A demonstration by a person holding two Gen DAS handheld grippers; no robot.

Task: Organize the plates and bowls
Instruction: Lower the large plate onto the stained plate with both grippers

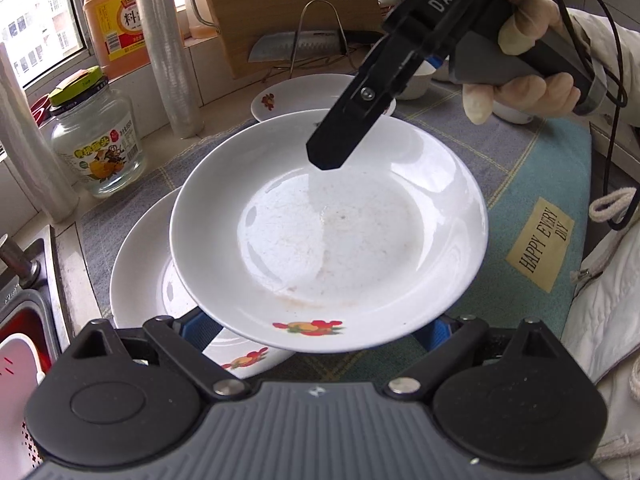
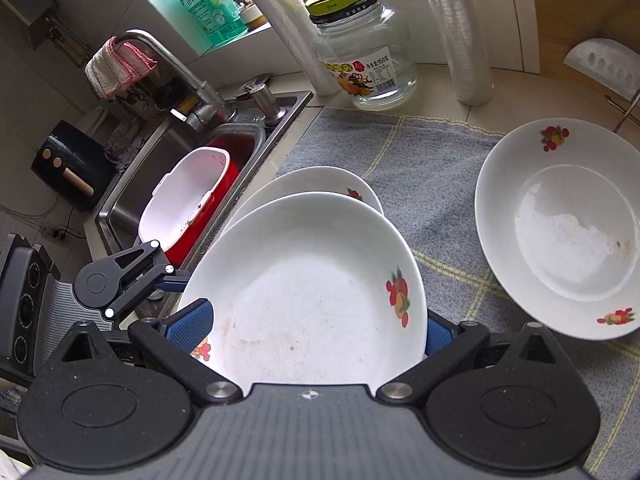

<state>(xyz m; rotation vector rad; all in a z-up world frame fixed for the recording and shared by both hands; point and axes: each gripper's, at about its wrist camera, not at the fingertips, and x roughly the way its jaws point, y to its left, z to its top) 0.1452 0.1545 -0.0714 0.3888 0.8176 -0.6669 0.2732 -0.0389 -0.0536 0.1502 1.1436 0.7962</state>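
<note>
A white plate with fruit decals [image 1: 328,232] [image 2: 312,288] hangs tilted above a second white plate [image 1: 144,280] [image 2: 320,180] on the grey cloth. My left gripper [image 1: 318,332] has its blue pads against the plate's near rim on both sides. My right gripper [image 2: 314,328] holds the same plate from another side. Its left pad lies over the plate and its right pad is at the rim. In the left wrist view the right gripper [image 1: 332,152] reaches down over the far rim, held by a gloved hand [image 1: 520,92]. A third plate [image 1: 296,96] [image 2: 560,232] lies apart.
A glass jar [image 1: 96,140] [image 2: 360,52], an orange bottle [image 1: 116,16] and stacked plastic cups [image 1: 168,48] line the windowsill side. The sink [image 2: 132,200] with a red and white tub [image 2: 184,200] lies left. A cleaver [image 1: 296,46], a cutting board and small white bowls [image 1: 412,84] stand behind.
</note>
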